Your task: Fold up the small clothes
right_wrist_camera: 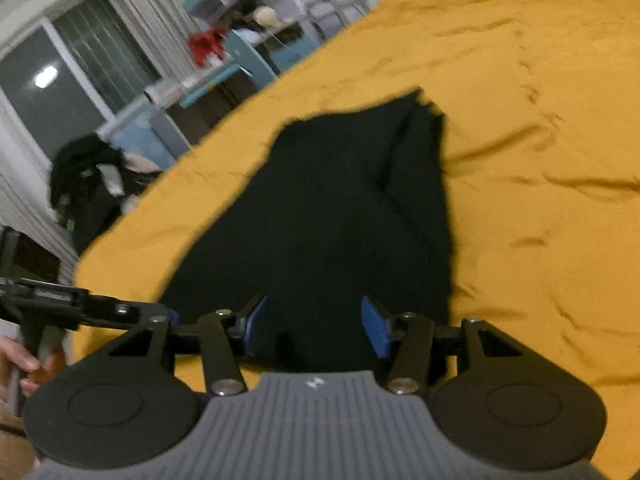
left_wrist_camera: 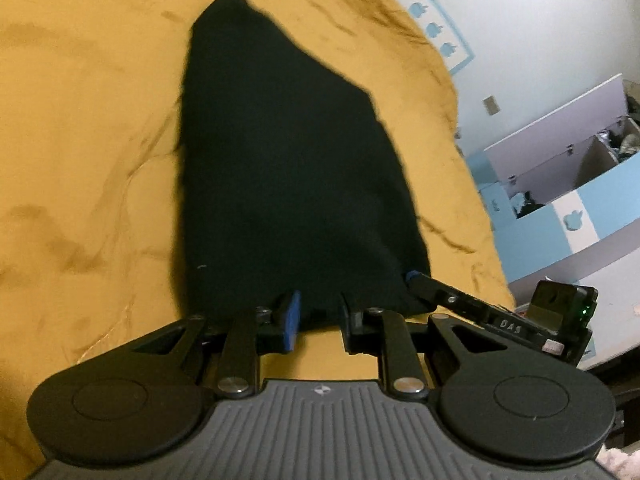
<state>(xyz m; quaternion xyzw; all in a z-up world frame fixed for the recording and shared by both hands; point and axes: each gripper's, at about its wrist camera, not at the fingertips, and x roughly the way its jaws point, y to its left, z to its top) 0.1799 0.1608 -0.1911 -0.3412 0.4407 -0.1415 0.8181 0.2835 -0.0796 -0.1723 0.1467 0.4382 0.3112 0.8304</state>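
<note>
Lying spread on the mustard-yellow bedcover (left_wrist_camera: 80, 120), close to the bed edge that faces the shelving, the black garment (left_wrist_camera: 288, 160) tapers away from both cameras to a narrow far end and reaches back to the two tools at its near hem. The left gripper (left_wrist_camera: 318, 316) stands at that hem with its jaws apart; the cloth runs down between them, though the dark fabric against the black fingers makes it hard to say whether any of it is pinched, and I would judge it is not. The right gripper (right_wrist_camera: 316, 324) is likewise spread wide over the near edge of the garment, its blue pads (right_wrist_camera: 376, 330) either side of the cloth with a clear gap between. In the left wrist view the other tool's fingertip touches the garment's near right corner. A ridge runs up the right portion of the cloth in the right wrist view, which suggests one lengthwise fold is already made. The step in hand looks like taking hold of the near hem at both corners. The next move calls for closing both grippers on all layers together, then lifting evenly and carrying the hem toward the narrow far end so the layers do not slide apart.
</note>
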